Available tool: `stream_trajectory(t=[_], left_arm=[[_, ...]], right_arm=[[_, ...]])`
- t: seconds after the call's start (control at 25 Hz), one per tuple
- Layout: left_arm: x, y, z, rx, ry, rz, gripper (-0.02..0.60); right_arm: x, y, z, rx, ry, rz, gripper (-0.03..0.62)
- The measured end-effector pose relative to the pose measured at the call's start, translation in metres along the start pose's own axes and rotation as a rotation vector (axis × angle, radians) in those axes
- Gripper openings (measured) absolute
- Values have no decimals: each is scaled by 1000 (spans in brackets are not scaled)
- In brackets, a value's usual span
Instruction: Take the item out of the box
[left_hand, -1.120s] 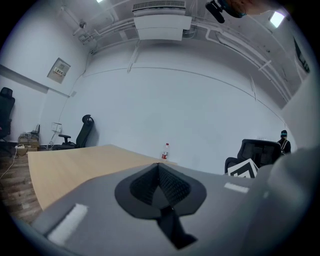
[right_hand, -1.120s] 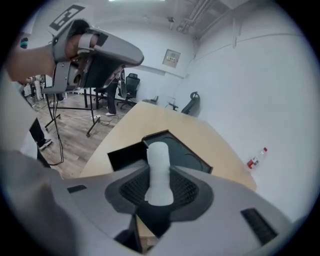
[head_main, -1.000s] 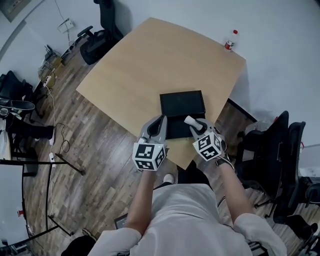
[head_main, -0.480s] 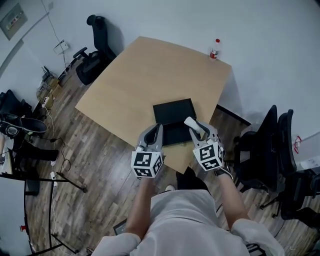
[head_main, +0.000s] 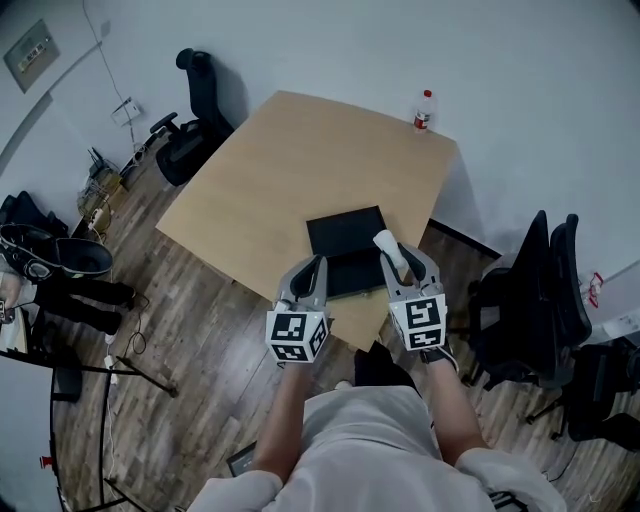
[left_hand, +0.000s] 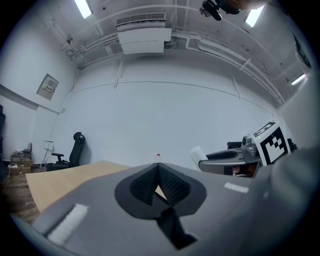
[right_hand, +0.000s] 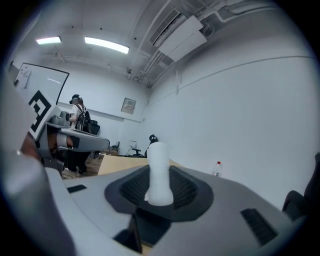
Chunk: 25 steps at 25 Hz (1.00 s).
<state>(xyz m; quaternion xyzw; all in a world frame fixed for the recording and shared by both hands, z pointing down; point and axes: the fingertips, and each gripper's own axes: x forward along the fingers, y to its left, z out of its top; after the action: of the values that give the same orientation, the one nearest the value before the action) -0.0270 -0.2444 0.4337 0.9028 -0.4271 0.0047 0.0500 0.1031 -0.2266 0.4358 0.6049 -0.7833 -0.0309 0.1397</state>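
Note:
A black box lies near the front edge of the light wooden table. My right gripper hovers above the box's right side, shut on a small white item that sticks up between its pads. In the right gripper view the white item stands upright between the jaws of that gripper. My left gripper hangs over the box's left front corner. In the left gripper view its jaws meet with nothing between them. The inside of the box is hidden.
A water bottle stands at the table's far corner. Black office chairs stand at the back left and at the right. Bags and cables lie on the wooden floor at the left. A person stands far off.
My right gripper has risen with the white item in it and rolled, so its marker cube now faces the camera squarely. The left gripper has lifted a little. The box has stayed put.

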Motion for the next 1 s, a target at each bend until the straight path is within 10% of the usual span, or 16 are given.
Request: stream_trajectory(t=[1.0], left_arm=[[-20,-18,36,86,-92,36,8]], right_arm=[[-35,6,54,146,-208,-122,129]])
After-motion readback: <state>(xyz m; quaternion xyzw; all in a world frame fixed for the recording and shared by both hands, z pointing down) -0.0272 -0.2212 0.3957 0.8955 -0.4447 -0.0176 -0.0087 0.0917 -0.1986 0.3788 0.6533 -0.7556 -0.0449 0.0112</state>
